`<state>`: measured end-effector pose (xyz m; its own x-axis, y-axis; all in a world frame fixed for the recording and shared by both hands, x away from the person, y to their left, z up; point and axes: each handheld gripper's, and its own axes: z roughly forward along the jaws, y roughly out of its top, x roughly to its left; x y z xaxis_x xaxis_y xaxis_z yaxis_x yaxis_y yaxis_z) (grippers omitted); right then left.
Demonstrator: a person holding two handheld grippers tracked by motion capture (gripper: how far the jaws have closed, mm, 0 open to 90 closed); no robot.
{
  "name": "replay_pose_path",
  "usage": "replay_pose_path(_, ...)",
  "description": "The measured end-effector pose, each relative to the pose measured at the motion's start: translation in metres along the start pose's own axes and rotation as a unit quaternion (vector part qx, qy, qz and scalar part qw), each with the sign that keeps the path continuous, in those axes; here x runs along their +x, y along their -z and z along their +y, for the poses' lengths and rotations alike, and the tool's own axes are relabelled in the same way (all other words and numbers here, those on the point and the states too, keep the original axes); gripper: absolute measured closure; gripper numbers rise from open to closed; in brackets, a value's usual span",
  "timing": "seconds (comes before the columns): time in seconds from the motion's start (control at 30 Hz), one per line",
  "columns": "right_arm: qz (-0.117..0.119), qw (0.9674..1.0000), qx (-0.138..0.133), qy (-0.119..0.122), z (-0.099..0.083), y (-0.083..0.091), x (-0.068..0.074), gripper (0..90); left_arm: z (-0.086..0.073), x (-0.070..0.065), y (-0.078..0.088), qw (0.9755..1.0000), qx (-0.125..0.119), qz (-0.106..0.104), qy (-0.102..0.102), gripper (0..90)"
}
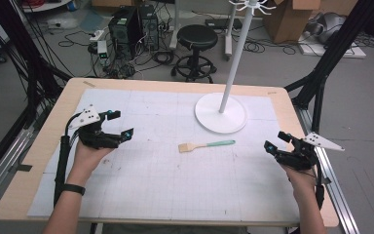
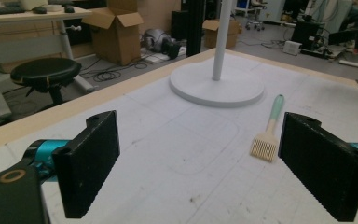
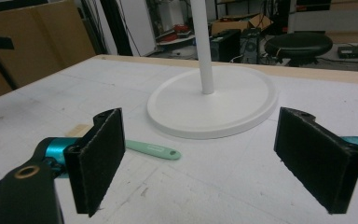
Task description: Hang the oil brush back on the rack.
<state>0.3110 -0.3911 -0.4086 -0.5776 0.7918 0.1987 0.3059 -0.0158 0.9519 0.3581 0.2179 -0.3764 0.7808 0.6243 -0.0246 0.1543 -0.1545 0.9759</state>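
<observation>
In the high view, a wooden-edged worktop [image 1: 39, 146] covered with a white gridded mat fills the middle of the frame. The left tool [image 1: 119, 123], black with blue-tipped ends, sits at the centre left, held in the person's left hand [image 1: 90, 153], its jaws spread wide and empty. The right tool [image 1: 276, 141] sits at the centre right in the right hand [image 1: 302, 175], also spread wide and empty. Between them, slightly right of centre, lies a small flat brush with pale bristles and a mint-green handle [image 1: 205, 145], bristles toward the left of the frame. Just above it stands a white stand with a round disc base and a thin upright pole [image 1: 221, 114]. A black round stool [image 1: 197, 36] stands on the floor at the upper centre, beyond the worktop.

In the left gripper view, the two black ribbed jaws rise from the lower left and lower right, far apart with nothing between. The brush [image 2: 268, 137] lies right of centre, close to the right-hand jaw in the picture, handle pointing up toward the white stand [image 2: 216, 86] at the upper centre. The stool [image 2: 46, 72] is at the upper left.

In the right gripper view, the jaws again stand wide and empty. The brush [image 3: 151, 150] lies left of centre, partly hidden behind the left-hand jaw, well apart from both jaws. The white stand [image 3: 214, 102] occupies the centre.
</observation>
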Motion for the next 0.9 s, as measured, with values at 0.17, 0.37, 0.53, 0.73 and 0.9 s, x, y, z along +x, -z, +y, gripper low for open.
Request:
replay_pose_path(0.17, 0.001, 1.0000, 0.000, 0.000, 0.000, 0.000, 0.000, 15.7, 0.012, -0.001, -0.016, 0.9998, 0.006, -0.016, -0.004, 13.2)
replay_pose_path(0.37, 0.002, 1.0000, 0.000, -0.001, 0.000, 0.000, 0.000, 15.7, 0.028, -0.009, -0.052, 0.9980, 0.027, -0.052, -0.022, 12.8)
replay_pose_path(0.53, 0.002, 1.0000, 0.000, -0.002, 0.000, 0.000, -0.001, 15.7, 0.037, -0.014, -0.074, 0.9966, 0.036, -0.067, -0.030, 12.7)
replay_pose_path(0.73, 0.004, 1.0000, -0.001, -0.004, -0.001, 0.001, -0.002, 15.7, 0.045, -0.026, -0.111, 0.9934, 0.051, -0.095, -0.041, 12.8)
replay_pose_path(0.9, 0.005, 1.0000, -0.001, -0.005, -0.001, 0.000, -0.002, 15.7, 0.042, -0.038, -0.140, 0.9891, 0.074, -0.120, -0.044, 12.7)
